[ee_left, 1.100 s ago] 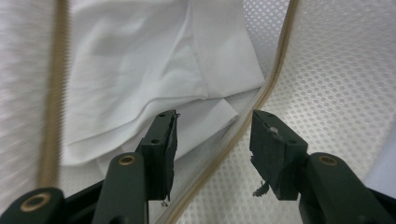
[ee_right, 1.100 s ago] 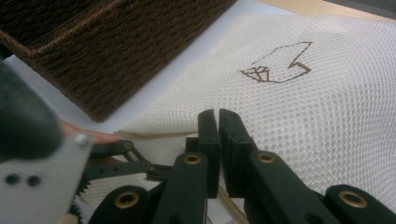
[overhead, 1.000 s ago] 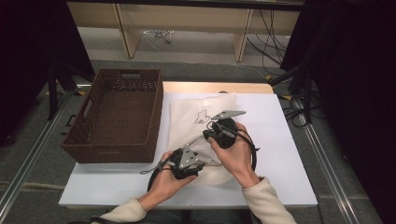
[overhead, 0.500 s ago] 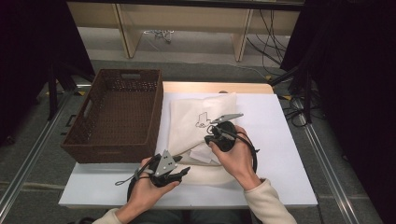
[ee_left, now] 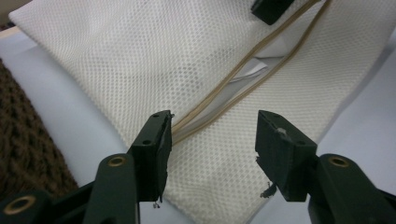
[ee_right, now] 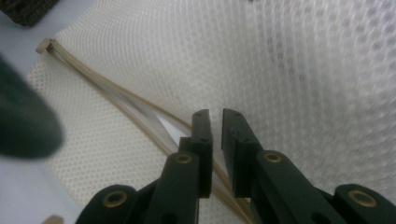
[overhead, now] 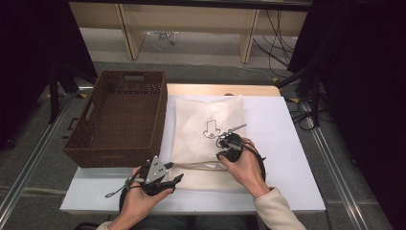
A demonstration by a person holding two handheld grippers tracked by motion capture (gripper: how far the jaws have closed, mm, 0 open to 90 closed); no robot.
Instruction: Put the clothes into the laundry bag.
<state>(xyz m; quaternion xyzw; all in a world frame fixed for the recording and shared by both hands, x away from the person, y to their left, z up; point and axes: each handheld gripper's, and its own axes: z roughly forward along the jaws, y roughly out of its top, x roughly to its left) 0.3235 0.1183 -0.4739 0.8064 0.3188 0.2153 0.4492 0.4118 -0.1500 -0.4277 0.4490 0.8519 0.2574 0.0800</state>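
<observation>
High view: mesh bag (overhead: 206,143) bears an unreadable black drawing; left claw (overhead: 174,178) gapes empty, right claw (overhead: 221,155) barely parted.

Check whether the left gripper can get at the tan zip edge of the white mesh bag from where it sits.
Probably yes: the left gripper has open jaws right at the tan zip edge of the white mesh bag, nothing between.

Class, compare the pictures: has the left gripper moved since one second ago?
Yes. The left gripper has slid toward the table's near left corner, away from the right gripper, to below the basket. Its jaws have just been opening.
</observation>
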